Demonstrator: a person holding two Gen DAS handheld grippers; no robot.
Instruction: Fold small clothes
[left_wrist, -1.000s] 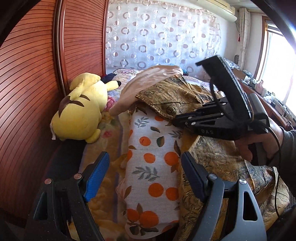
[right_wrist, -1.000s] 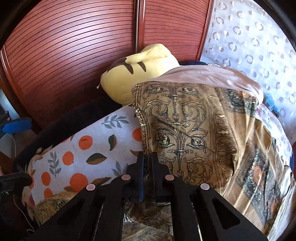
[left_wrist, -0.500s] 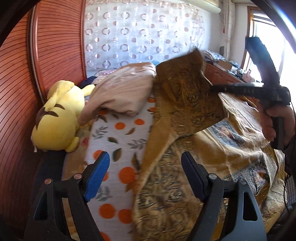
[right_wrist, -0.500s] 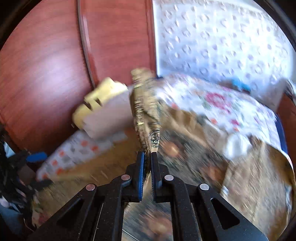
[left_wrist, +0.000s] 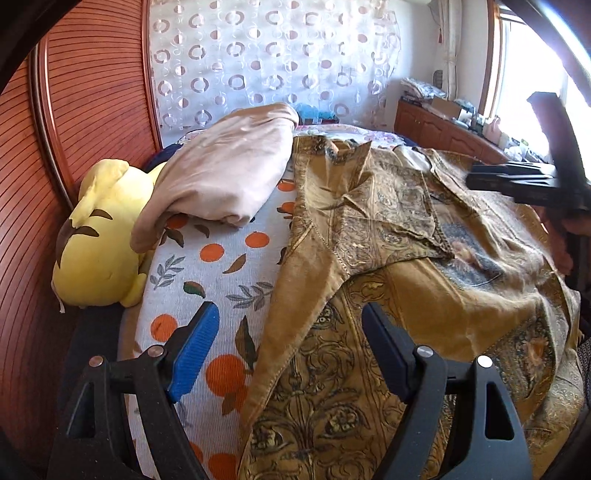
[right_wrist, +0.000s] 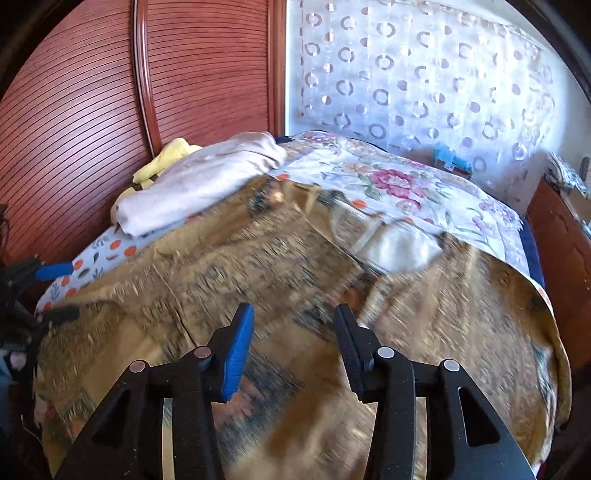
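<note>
Gold garment (left_wrist: 369, 229): spread on the bed (right_wrist: 406, 184), one flap folded over. My left claw (left_wrist: 288, 350): wide, empty, above its near edge. My right claw (right_wrist: 291, 350): opening, nothing between.

Daylight glares from the window (left_wrist: 524, 70); right view's cloth (right_wrist: 295, 280) motion-blurred; fisheye edges curve, darken.

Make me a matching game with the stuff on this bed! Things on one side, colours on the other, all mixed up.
Things:
1. plush toy
2. folded top
3. patterned garment
4. fruit-print cloth

Colours:
A. white with orange fruits
B. golden brown
C. yellow
D. pale beige

Pairs: 1-C, 2-D, 3-B, 4-A
</note>
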